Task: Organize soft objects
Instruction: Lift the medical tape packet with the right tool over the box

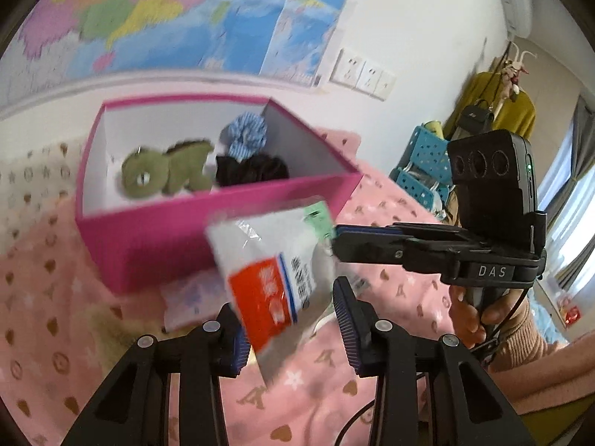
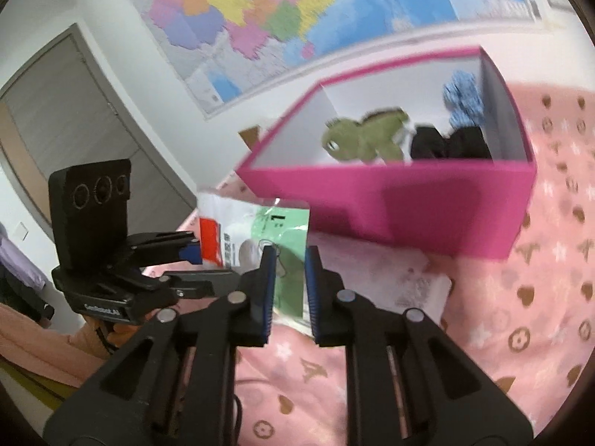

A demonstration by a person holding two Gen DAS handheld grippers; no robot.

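Note:
A pink box [image 1: 178, 230] [image 2: 409, 208] sits on the pink bed cover. Inside lie a green plush dinosaur [image 1: 163, 174] [image 2: 364, 137], a black scrunchie [image 1: 253, 169] [image 2: 450, 145] and a blue striped scrunchie [image 1: 245, 135] [image 2: 461, 96]. A clear plastic packet with a red and green label [image 1: 275, 275] [image 2: 267, 230] hangs in the air in front of the box. My right gripper [image 2: 289, 290] [image 1: 334, 238] pinches the packet's green corner. My left gripper [image 1: 288, 319] [image 2: 193, 251] is open, its jaws on both sides of the packet's lower end.
A white flat packet [image 2: 401, 278] [image 1: 186, 297] lies on the cover below the box. A map [image 1: 186, 11] hangs on the wall behind. Blue perforated baskets [image 1: 424, 163] and a yellow garment [image 1: 494, 104] stand off to the right of the bed.

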